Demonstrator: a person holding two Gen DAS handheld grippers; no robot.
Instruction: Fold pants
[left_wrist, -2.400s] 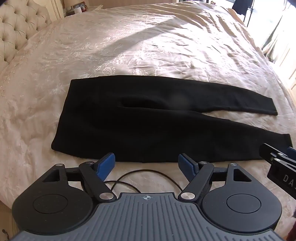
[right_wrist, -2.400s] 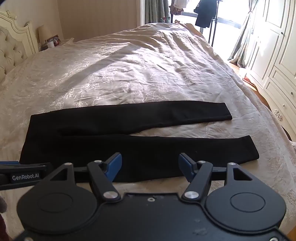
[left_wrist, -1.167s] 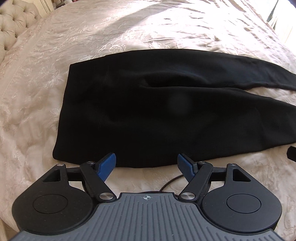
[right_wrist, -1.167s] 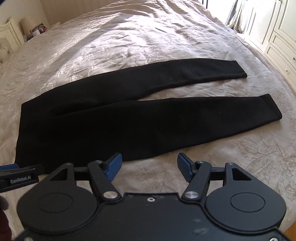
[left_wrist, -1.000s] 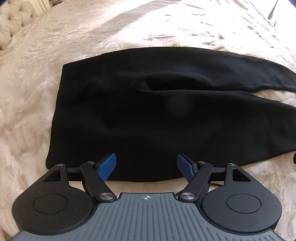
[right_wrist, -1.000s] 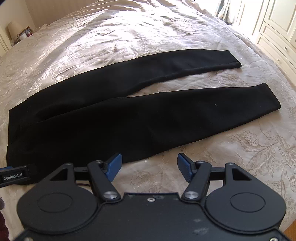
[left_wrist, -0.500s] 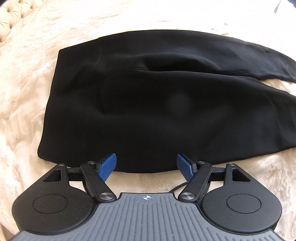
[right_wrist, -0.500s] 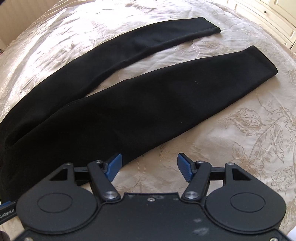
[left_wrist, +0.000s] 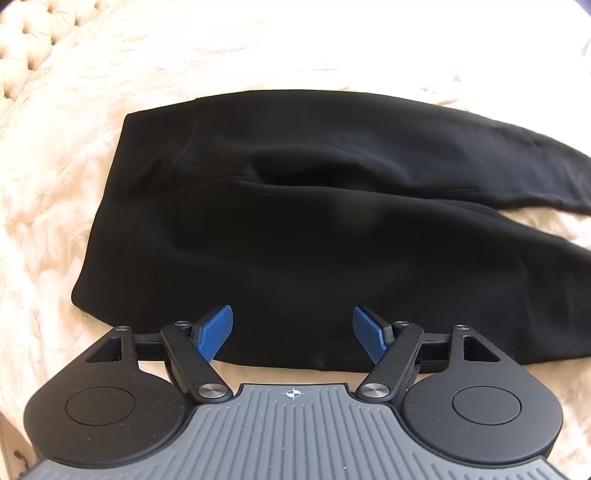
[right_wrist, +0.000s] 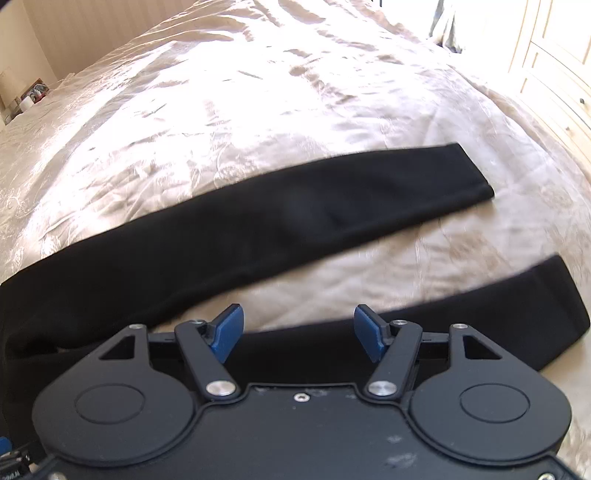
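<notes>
Black pants lie flat on the cream bedspread, waistband to the left, two legs spread apart to the right. My left gripper is open and empty, its blue pads over the pants' near edge at the hip end. In the right wrist view the far leg and the near leg run to the right, with bedspread between them. My right gripper is open and empty, low over the near leg.
A tufted headboard is at the far left. White cabinet drawers stand beyond the bed's right side. A nightstand with small items is at the far left. The bed edge lies close below my left gripper.
Both grippers have come down and forward toward the pants. The left now hovers over the near hip edge; the right has crossed onto the near leg. Both jaws stayed open.
</notes>
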